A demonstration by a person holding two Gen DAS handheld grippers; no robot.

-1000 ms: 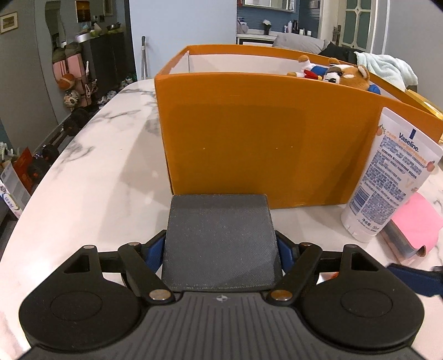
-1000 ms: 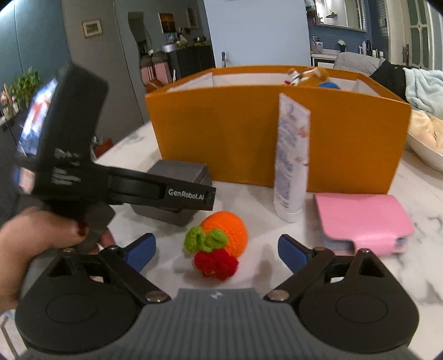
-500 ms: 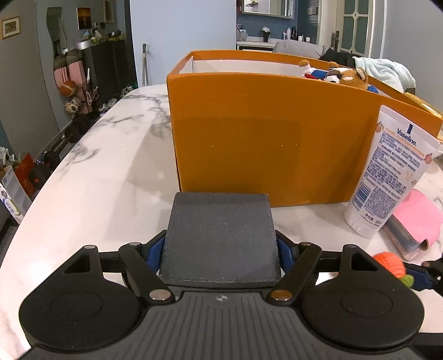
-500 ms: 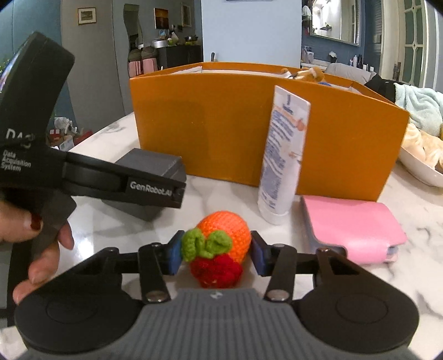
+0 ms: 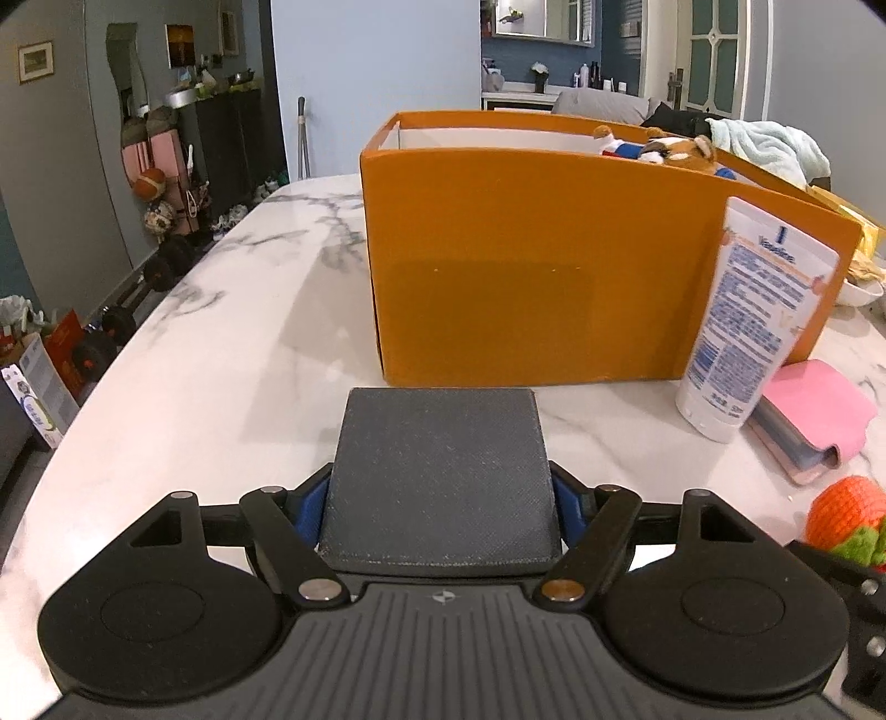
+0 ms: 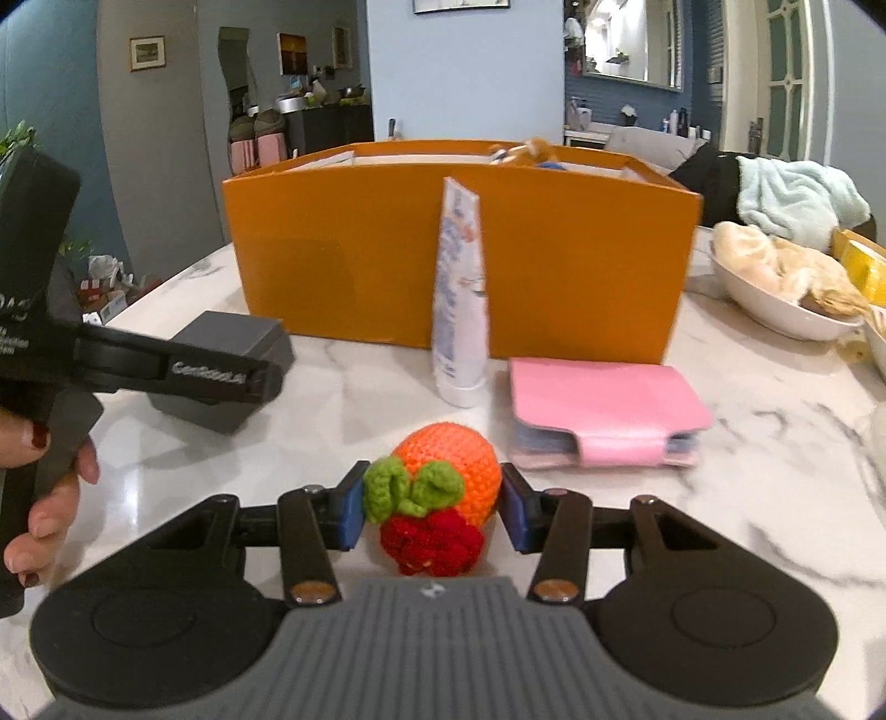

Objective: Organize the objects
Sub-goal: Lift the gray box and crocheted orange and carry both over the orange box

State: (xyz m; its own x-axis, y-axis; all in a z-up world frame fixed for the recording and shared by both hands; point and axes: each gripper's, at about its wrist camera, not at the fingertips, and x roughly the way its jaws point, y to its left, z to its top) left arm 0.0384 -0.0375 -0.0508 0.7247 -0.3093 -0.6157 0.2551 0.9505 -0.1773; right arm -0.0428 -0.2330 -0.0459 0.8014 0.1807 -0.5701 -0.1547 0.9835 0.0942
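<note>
right gripper point(image 6: 432, 512) newly clamps crochet fruit point(image 6: 437, 487) | box point(image 5: 554, 266) contents mostly hidden

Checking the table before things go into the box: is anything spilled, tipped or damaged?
Nothing stands out. The lotion tube stands upright on its cap by the orange box, the pink wallet lies flat, and no spill shows. The right tongs grip the crocheted fruit; the left tongs grip the grey box.

Home living area: marble table point(image 5: 232, 354), sofa point(image 5: 601, 102), framed pictures point(image 6: 147, 52).
</note>
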